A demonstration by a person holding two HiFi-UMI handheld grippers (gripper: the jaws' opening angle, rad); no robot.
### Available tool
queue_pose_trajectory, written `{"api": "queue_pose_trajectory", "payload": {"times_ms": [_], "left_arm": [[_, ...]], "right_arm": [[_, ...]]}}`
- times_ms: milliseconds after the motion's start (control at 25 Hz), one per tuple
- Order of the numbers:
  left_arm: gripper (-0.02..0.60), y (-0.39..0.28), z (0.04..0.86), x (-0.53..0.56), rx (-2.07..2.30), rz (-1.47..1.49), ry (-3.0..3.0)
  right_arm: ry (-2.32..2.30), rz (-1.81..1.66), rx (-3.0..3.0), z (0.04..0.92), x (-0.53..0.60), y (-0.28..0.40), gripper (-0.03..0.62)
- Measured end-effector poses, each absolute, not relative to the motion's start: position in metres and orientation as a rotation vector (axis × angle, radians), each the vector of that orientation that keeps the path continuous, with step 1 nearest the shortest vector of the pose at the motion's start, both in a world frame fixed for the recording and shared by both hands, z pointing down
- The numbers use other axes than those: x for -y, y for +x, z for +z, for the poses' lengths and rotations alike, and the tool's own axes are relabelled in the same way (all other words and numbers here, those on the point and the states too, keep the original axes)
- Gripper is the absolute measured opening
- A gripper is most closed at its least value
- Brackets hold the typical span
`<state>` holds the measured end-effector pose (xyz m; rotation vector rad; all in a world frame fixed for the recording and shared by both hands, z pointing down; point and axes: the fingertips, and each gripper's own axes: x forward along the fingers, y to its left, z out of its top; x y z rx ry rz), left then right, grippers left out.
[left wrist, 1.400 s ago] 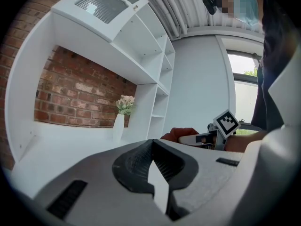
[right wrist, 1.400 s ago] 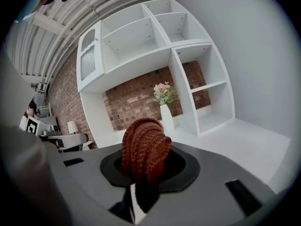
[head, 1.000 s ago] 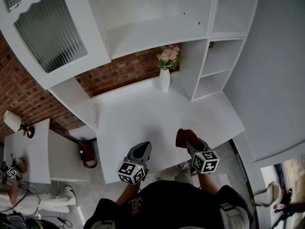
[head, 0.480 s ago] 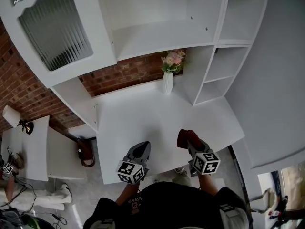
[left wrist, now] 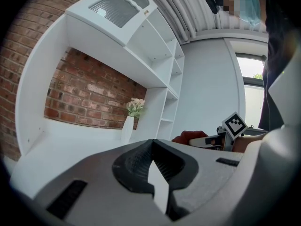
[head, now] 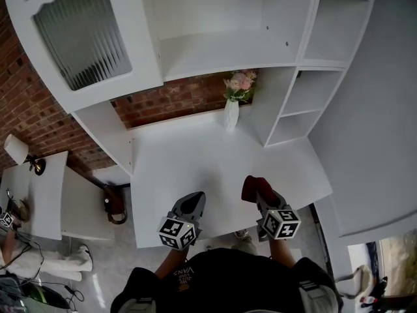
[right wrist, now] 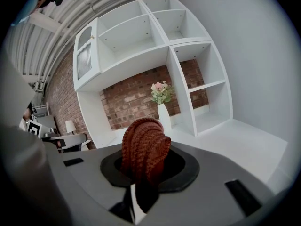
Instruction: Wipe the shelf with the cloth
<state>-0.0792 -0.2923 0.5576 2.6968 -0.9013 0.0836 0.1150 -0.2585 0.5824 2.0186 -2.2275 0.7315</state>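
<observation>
A white table [head: 195,158] fills the middle of the head view, bare but for a white vase [head: 230,115] of pink flowers [head: 240,83] at its far edge, toward 12 o'clock. Behind the vase runs a strip of red brick wall [head: 172,100]. Above the brick sits the white shelf [head: 221,47], a broad open bay. At 10 o'clock from it is a cabinet door [head: 81,34] with ribbed glass. At 2 o'clock from the table a stack of open cubbies [head: 294,106] stands on the tabletop, against a plain grey wall [head: 374,103]. At 9 o'clock, off the table, a lower white side table [head: 52,194] carries a small lamp [head: 16,150], and a brown bag [head: 112,208] lies on the pale floor between the two tables.

Both grippers hang over the table's near edge. The right gripper [head: 259,193], toward 5 o'clock, has its jaws clamped on the cloth [right wrist: 145,147], a rust-red knitted wad that bulges up out of them and points toward the vase. Whether the cloth touches the tabletop cannot be told. The left gripper [left wrist: 151,147], toward 6 o'clock and beside the right one, has its jaws pressed together with nothing between them. In the left gripper view a ribbed ceiling [left wrist: 188,8] and a bright window [left wrist: 251,76] show at 2 o'clock
</observation>
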Motion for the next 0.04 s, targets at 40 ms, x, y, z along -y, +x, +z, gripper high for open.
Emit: {"api": "queue_pose_trajectory", "payload": {"times_ms": [40], "left_arm": [[0.008, -0.0786, 0.5571, 0.2913, 0.899, 0.086, 2.699]], "right_arm": [[2.021, 0.737, 2.229, 0.5826, 0.257, 0.115, 0.094]]}}
